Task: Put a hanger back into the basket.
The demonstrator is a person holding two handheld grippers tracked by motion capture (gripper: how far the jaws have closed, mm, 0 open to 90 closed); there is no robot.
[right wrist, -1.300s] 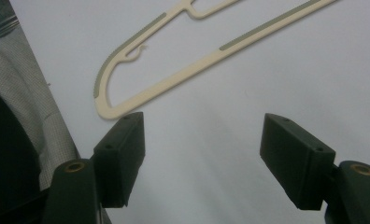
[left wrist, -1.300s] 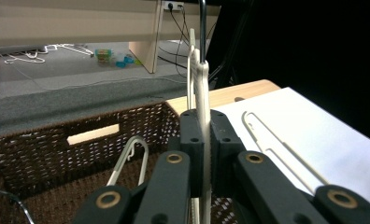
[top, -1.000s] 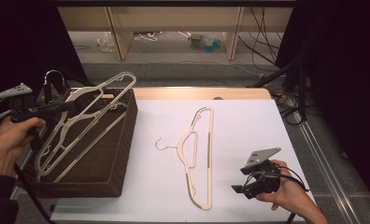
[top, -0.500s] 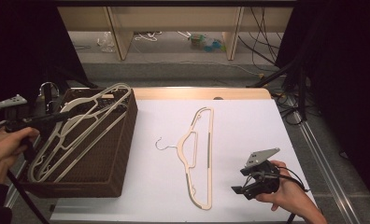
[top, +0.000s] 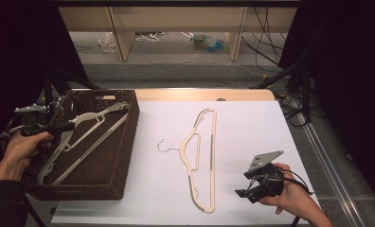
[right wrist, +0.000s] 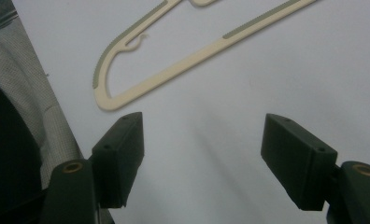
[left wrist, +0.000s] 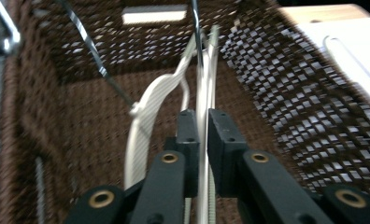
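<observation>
Two cream hangers lie in the brown wicker basket (top: 129, 142) at the left. My left gripper (top: 68, 126) reaches in over the basket's left rim and grips one cream hanger (top: 88, 128) by its thin bar (left wrist: 202, 84). The bar fills the narrow gap between the pads, and the jaws have just been opening slightly. The second hanger (left wrist: 148, 107) lies beside it. Another cream hanger (top: 202, 156) lies flat on the white tabletop. My right gripper (top: 246, 190) rests open near the front right, with that hanger's corner (right wrist: 127, 93) just ahead of its pads.
The white tabletop (top: 256, 127) stretches between the basket and the right edge. A wooden shelf unit (top: 176, 28) with cables stands on the floor behind the table. Black stand legs (top: 294, 80) are at the back right.
My left hand has come down and lowered the hanger from above the basket's rim into the basket. The right gripper and the hanger on the table have stayed put.
</observation>
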